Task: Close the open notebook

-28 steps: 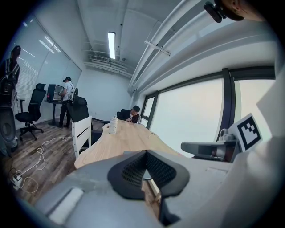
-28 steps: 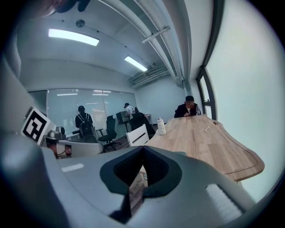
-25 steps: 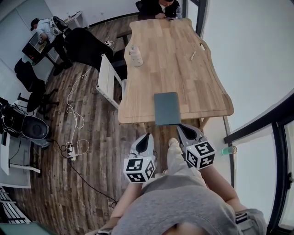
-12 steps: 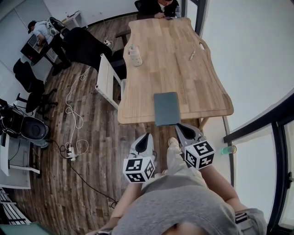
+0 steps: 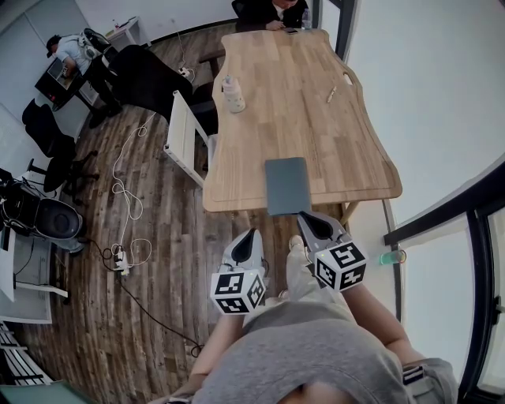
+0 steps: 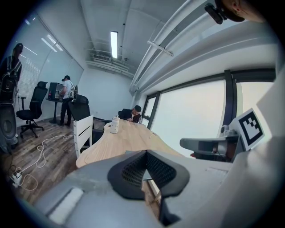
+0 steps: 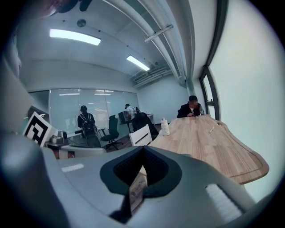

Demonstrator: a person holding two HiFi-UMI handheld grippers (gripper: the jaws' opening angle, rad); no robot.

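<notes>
Plank flooring is seen around a long wooden table (image 5: 292, 102), with a white chair (image 5: 183, 138) drawn up at its left side and loose cables (image 5: 126, 189) trailed over the boards. A white bottle (image 5: 233, 93) and a pen (image 5: 332, 95) are set well apart on the far half of the tabletop, and a person (image 5: 272, 12) is seated at the far end. The notebook (image 5: 286, 186) is laid flat at the near end of the table, its grey-green cover closed and uppermost, its near edge carried slightly past the table's rim. The left gripper (image 5: 252, 234) and the right gripper (image 5: 304, 219) are held just short of that rim, pointed toward the table. Both pairs of jaws are pressed together, with nothing caught between them
</notes>
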